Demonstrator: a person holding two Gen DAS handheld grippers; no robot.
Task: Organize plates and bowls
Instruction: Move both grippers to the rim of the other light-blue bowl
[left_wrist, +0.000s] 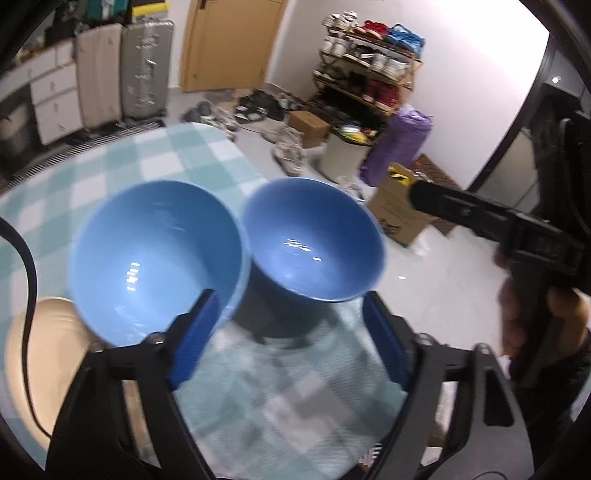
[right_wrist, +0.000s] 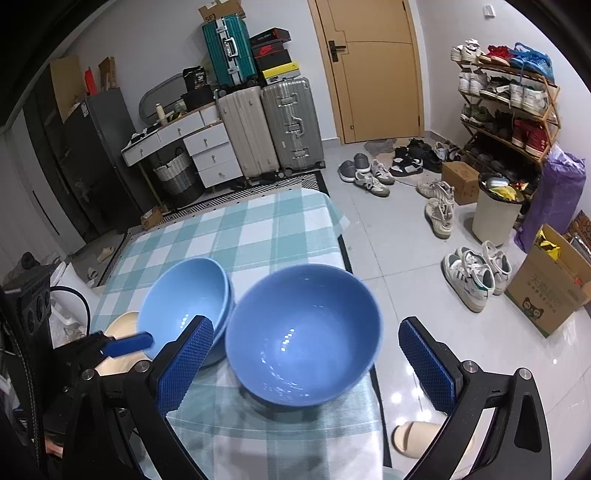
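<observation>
Two blue bowls stand side by side on the teal checked tablecloth (left_wrist: 166, 158). The lighter bowl (left_wrist: 155, 258) is on the left, and in the right wrist view the lighter bowl (right_wrist: 184, 295) shows a second rim under it, like a stack. The darker bowl (left_wrist: 314, 240) stands near the table's right edge. A cream plate (left_wrist: 48, 350) lies left of the bowls. My left gripper (left_wrist: 291, 339) is open over the cloth just short of both bowls, its left pad overlapping the lighter bowl's near rim. My right gripper (right_wrist: 306, 369) is open, with the darker bowl (right_wrist: 303, 332) between its pads, untouched.
The table's right edge (right_wrist: 343, 236) drops to a tiled floor with scattered shoes (right_wrist: 476, 273), a cardboard box (right_wrist: 546, 295), a bin (right_wrist: 495, 218) and a shoe rack (right_wrist: 506, 110). Suitcases (right_wrist: 269, 125) and drawers stand beyond the far end. A slipper (right_wrist: 417, 435) is by the near corner.
</observation>
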